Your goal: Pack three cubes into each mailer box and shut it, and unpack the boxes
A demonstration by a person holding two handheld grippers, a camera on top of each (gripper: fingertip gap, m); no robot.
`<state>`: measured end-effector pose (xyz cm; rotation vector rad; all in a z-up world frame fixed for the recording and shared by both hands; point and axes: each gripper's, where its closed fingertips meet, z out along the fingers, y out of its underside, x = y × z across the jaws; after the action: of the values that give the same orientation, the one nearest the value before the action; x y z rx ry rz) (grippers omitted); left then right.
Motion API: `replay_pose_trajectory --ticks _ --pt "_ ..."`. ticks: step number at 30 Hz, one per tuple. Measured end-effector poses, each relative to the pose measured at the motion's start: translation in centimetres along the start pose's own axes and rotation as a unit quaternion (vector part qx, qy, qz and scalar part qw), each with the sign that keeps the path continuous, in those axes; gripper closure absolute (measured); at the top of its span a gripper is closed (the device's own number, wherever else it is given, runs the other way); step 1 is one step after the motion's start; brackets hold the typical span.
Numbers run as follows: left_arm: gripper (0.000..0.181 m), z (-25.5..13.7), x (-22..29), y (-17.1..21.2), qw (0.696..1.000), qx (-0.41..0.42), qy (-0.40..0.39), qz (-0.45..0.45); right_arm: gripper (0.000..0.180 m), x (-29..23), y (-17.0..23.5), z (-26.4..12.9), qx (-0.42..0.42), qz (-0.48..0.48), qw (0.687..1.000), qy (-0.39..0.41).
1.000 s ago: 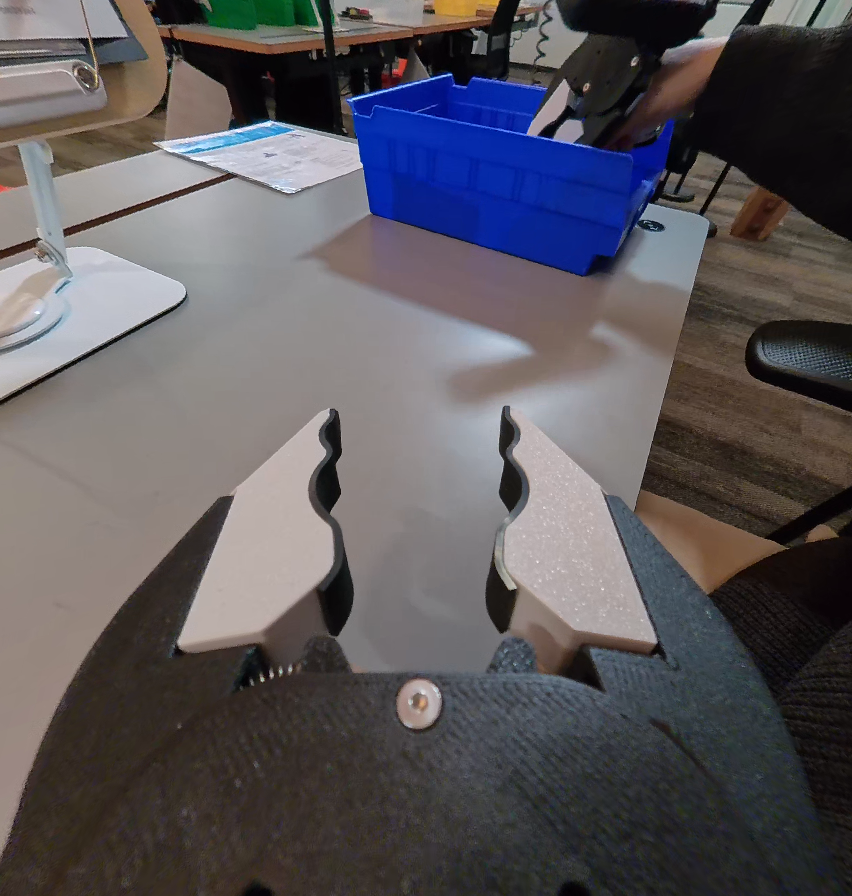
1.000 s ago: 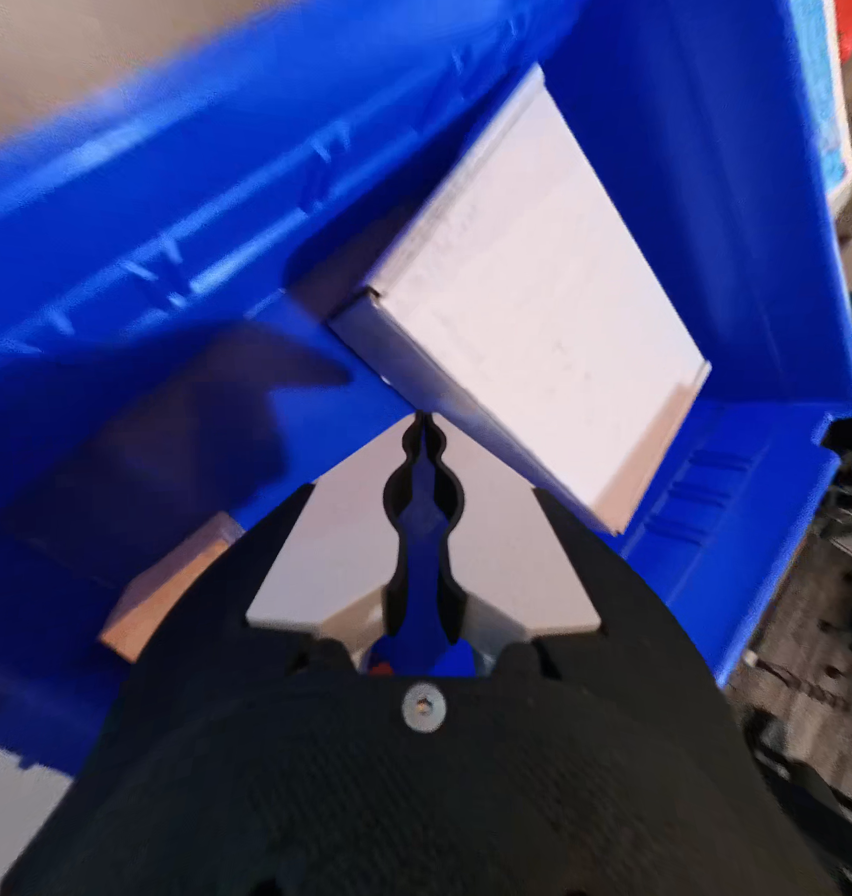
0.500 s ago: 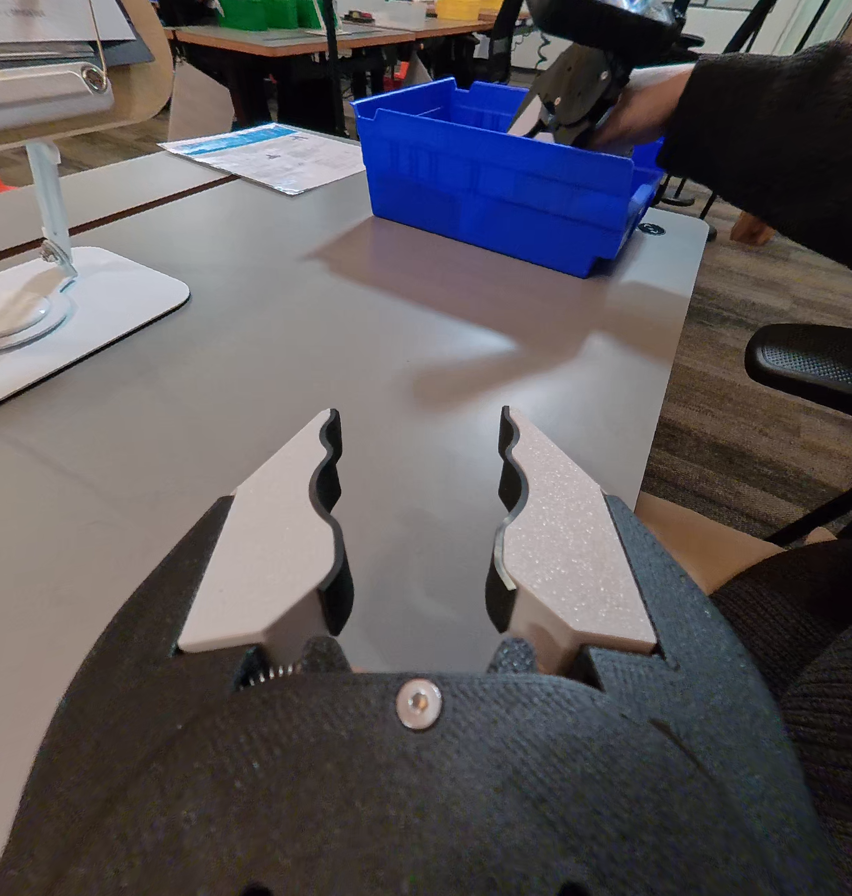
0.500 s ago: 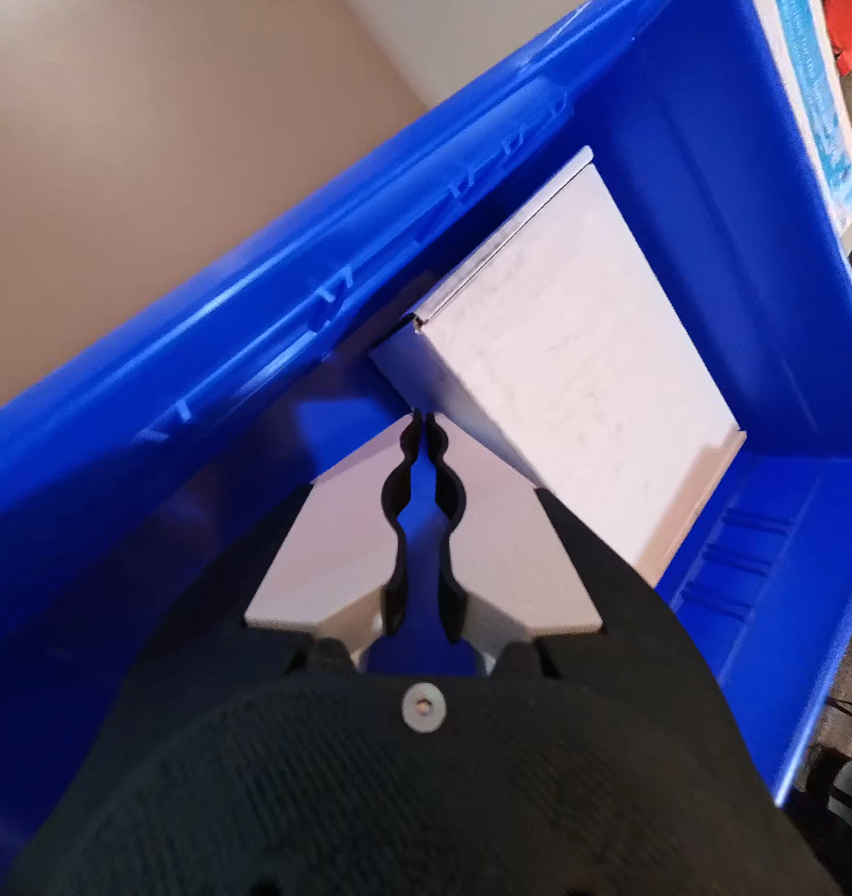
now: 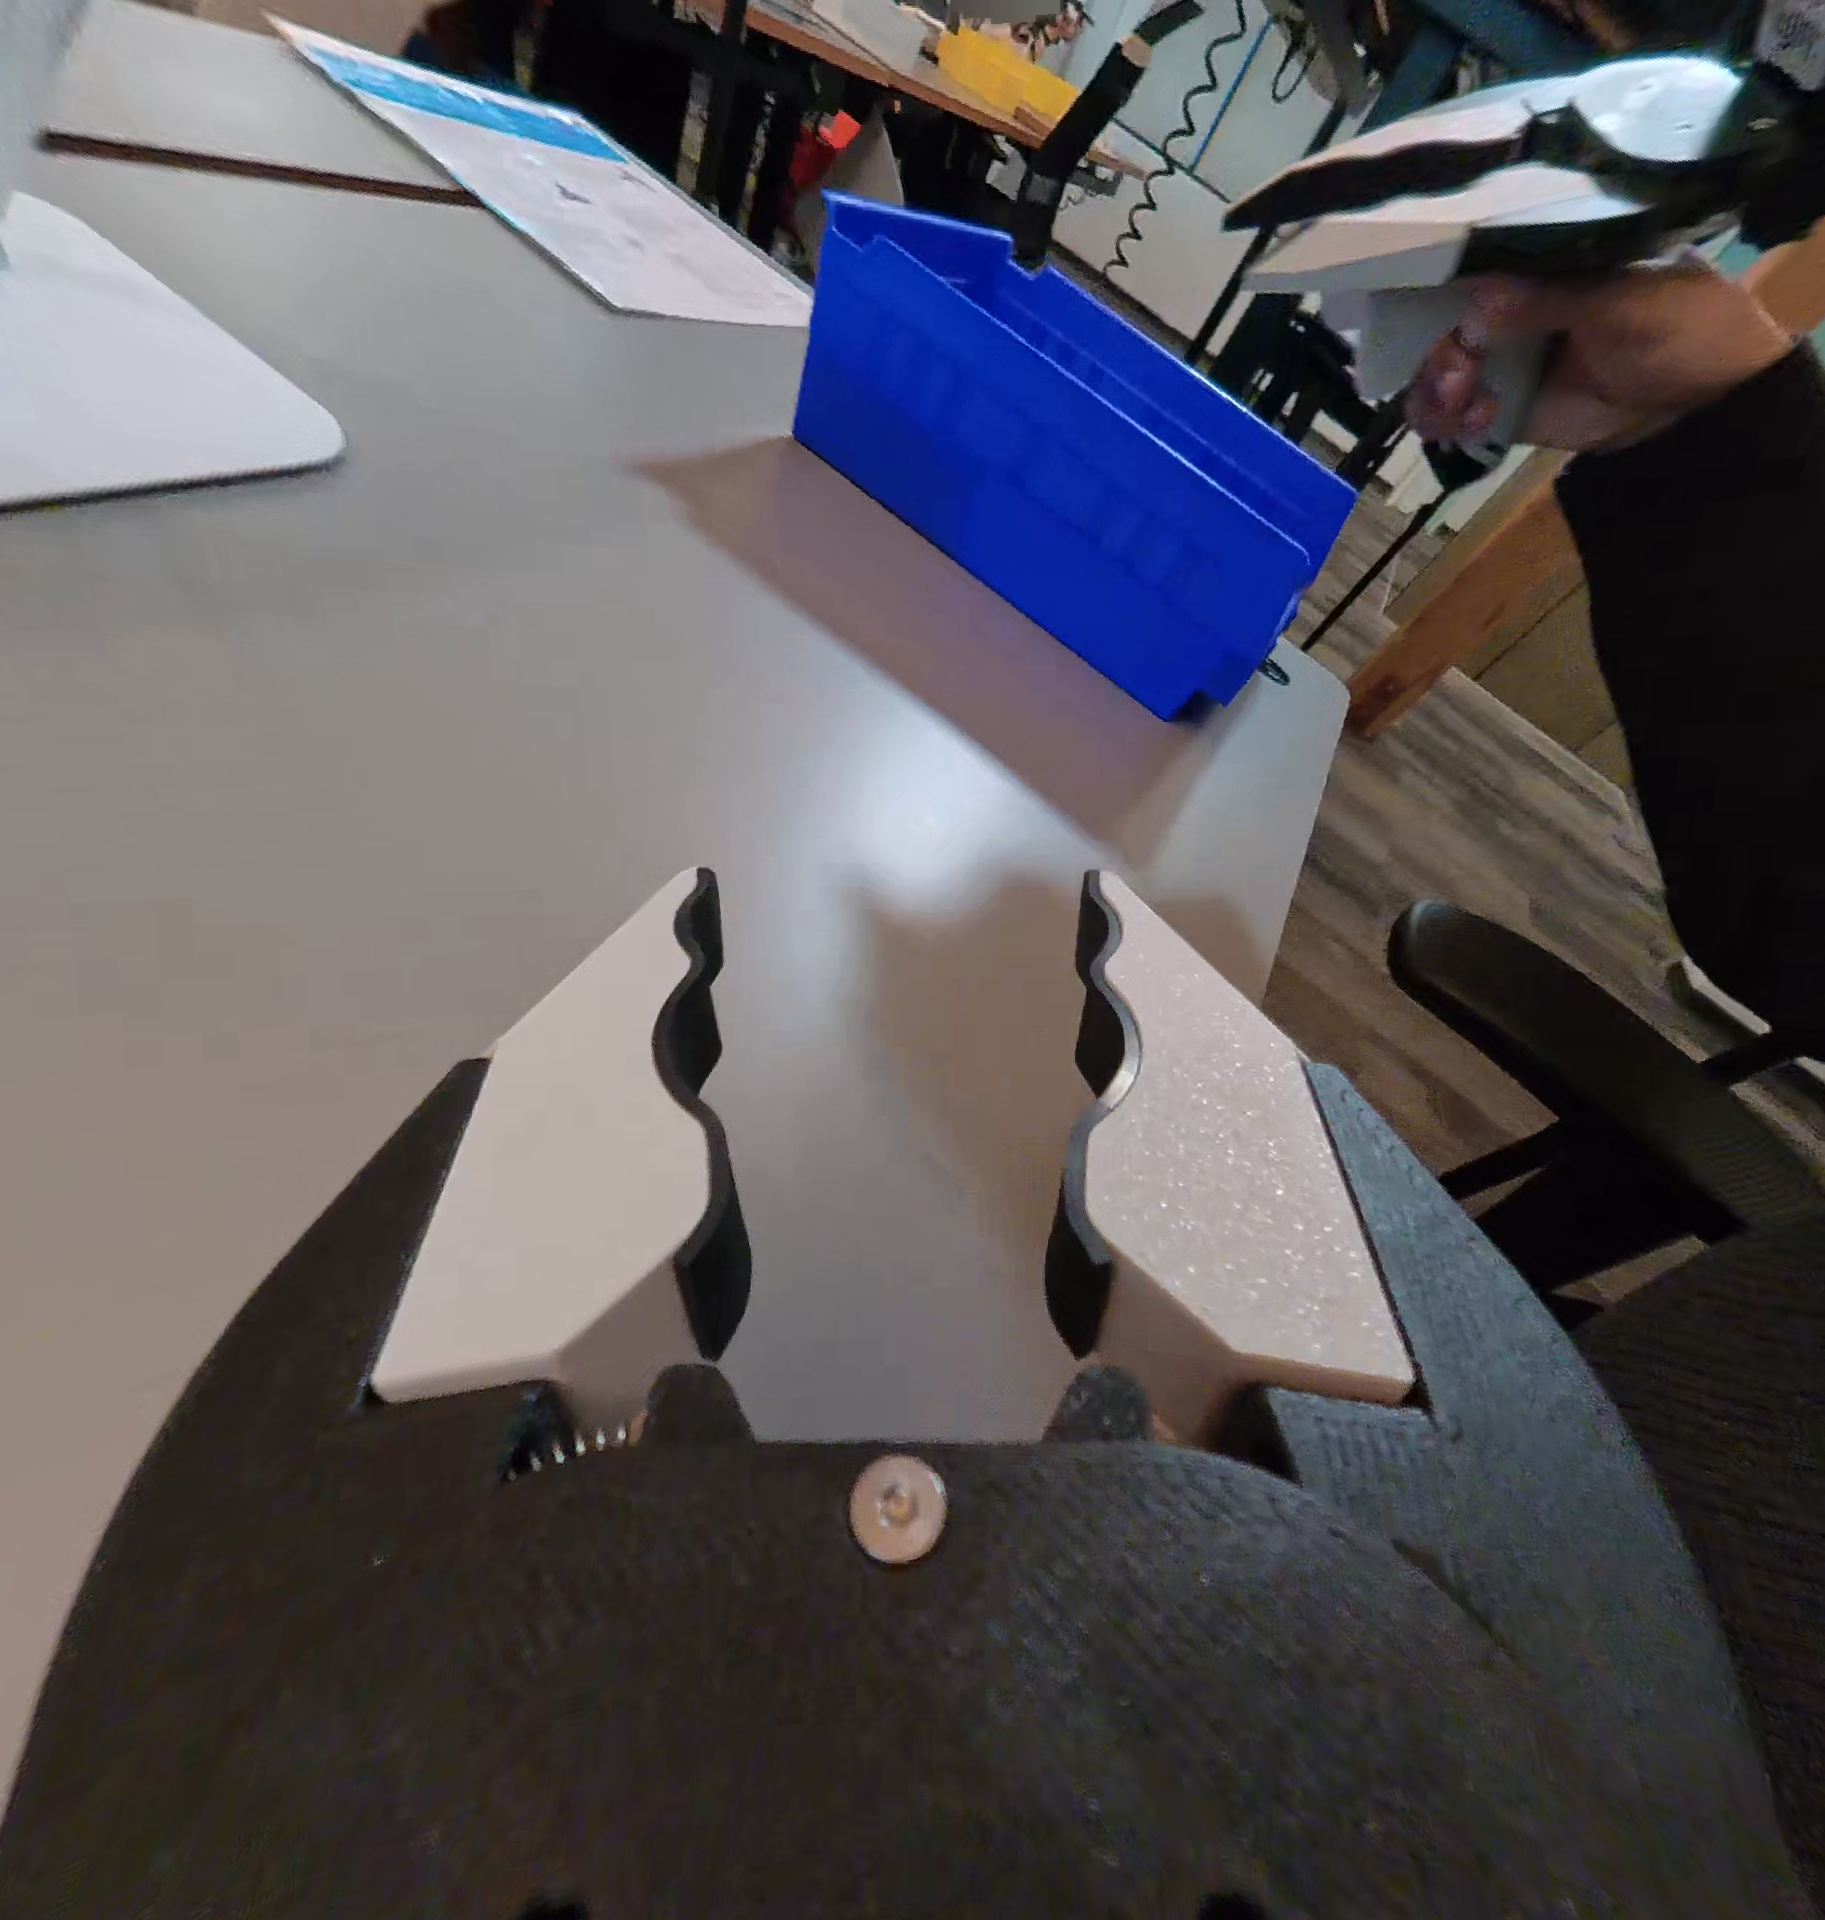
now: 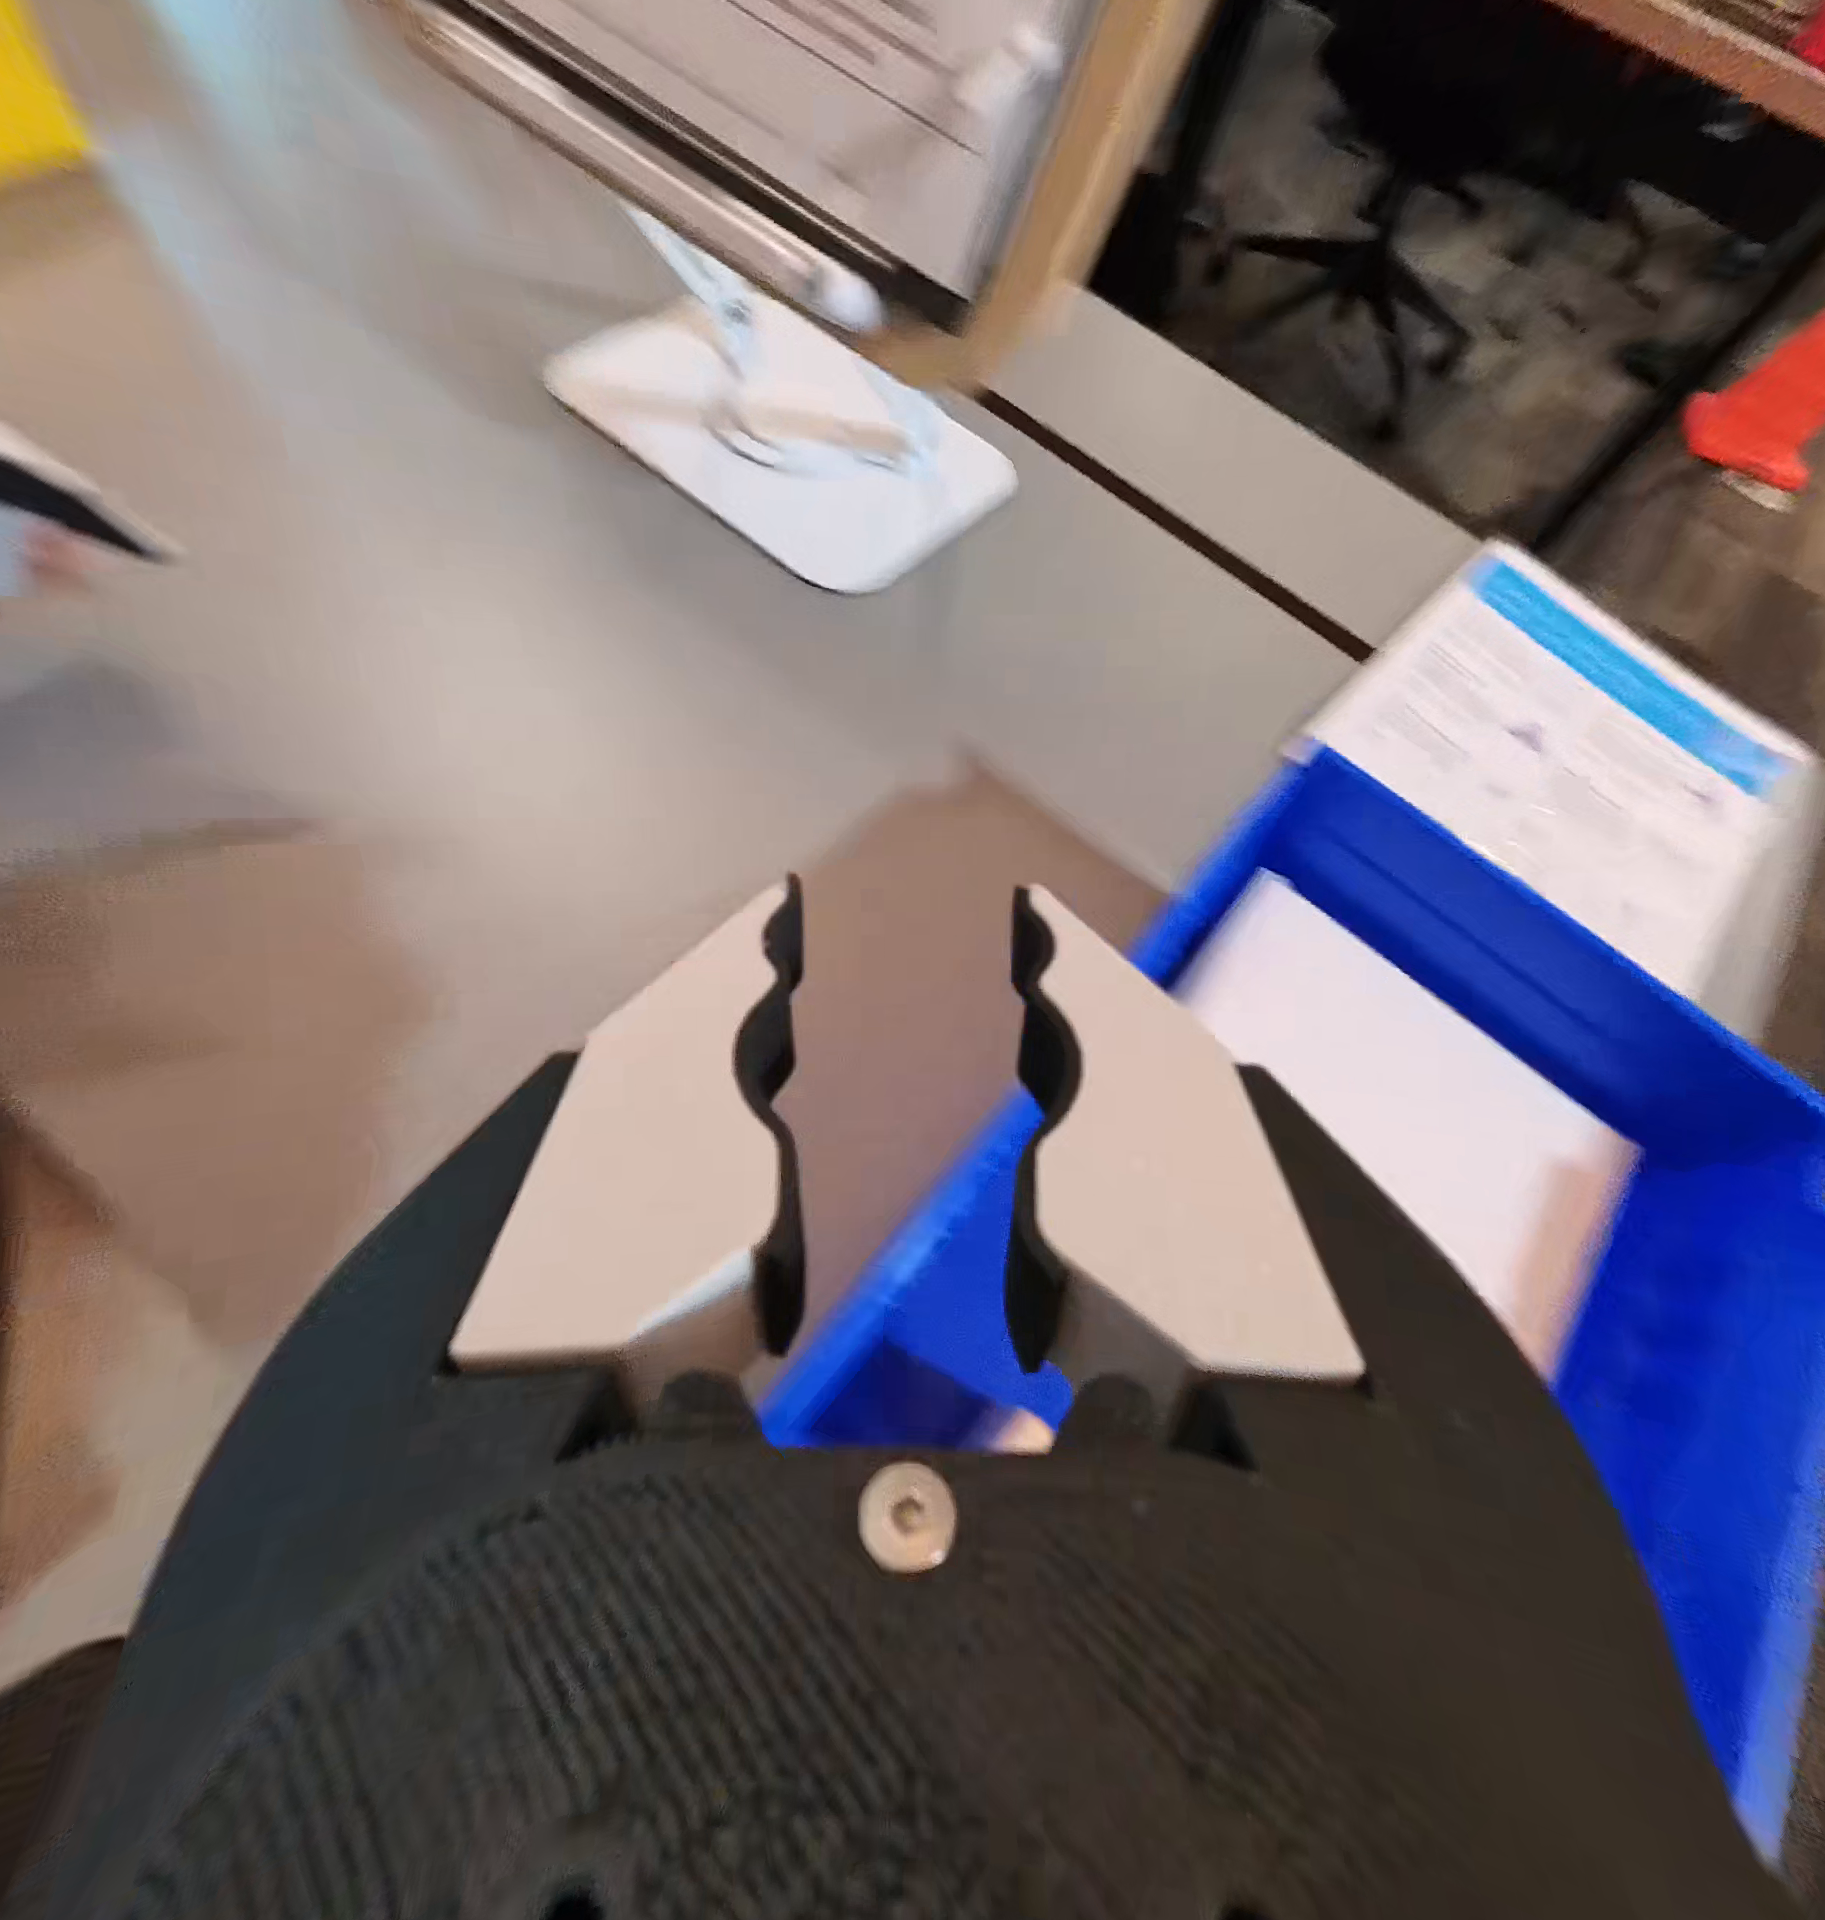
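Note:
A blue bin [image 5: 1043,468] stands on the grey table [image 5: 368,779] near its far right corner. In the right wrist view a white mailer box [image 6: 1355,1049] lies shut inside the bin [image 6: 1510,935]. My right gripper [image 6: 906,894] is open and empty, held above the bin's near wall. In the left wrist view it [image 5: 1261,244] hangs high to the right of the bin in a person's hand. My left gripper [image 5: 897,883] is open and empty, low over the table near its front edge. No cubes show.
A white stand base [image 5: 108,395] sits at the left; it also shows in the right wrist view [image 6: 783,488]. A printed sheet [image 5: 596,218] lies behind the bin. The table's right edge [image 5: 1292,831] drops to the floor beside a black chair arm [image 5: 1562,1060]. The gap from one gripper's tips to the other's is roughly 30 cm. The left tips stand about 30 cm off the white stand base [image 5: 108,395]. Seen from the right wrist view [image 6: 826,510] as well.
My right gripper was shut against the white box inside the bin; it has lifted out, opened and swung toward the table. The left gripper has tilted and stays open.

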<state>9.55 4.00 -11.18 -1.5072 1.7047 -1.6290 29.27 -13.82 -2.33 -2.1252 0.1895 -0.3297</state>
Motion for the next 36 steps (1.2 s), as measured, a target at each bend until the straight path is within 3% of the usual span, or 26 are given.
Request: replay_pose_trajectory --ticks 4,8,10,13,16,20,25,29,36 --pt "0.096 -5.5 -2.4 -5.9 0.998 0.028 -0.031 0.053 0.113 -10.4 -2.6 1.4 0.000 0.007 0.991 -0.137" --pt "0.086 -17.4 -7.7 -12.6 0.988 0.052 -0.122 0.077 0.101 -19.4 -1.5 2.4 -0.040 -0.028 0.969 -0.241" --pt "0.086 -23.4 -11.3 -12.5 0.978 -0.036 -0.176 0.109 0.102 -22.2 -0.8 2.8 -0.056 -0.049 0.961 -0.265" --pt "0.082 -32.1 -19.1 -8.8 0.921 -0.234 -0.282 0.132 0.102 -24.5 -0.8 3.9 -0.060 -0.051 0.954 -0.289" --pt "0.076 -36.7 -22.6 -3.3 0.890 -0.377 -0.241 0.088 0.104 -25.1 -2.1 5.8 -0.048 -0.011 0.951 -0.304" --pt "0.059 -39.8 -28.8 -0.2 0.821 -0.467 -0.294 0.143 0.111 -25.2 -3.4 7.9 -0.052 0.067 0.943 -0.323" --pt "0.056 -38.1 -32.1 1.0 0.805 -0.500 -0.267 0.175 0.114 -24.8 -3.5 9.3 -0.067 0.110 0.936 -0.327" --pt "0.048 -38.6 -35.5 2.4 0.754 -0.561 -0.273 0.206 0.117 -24.6 -2.8 10.4 -0.077 0.127 0.934 -0.324" --pt "0.045 -37.1 -37.7 1.8 0.763 -0.530 -0.278 0.245 0.121 -25.4 -2.2 12.3 -0.095 0.151 0.920 -0.348"
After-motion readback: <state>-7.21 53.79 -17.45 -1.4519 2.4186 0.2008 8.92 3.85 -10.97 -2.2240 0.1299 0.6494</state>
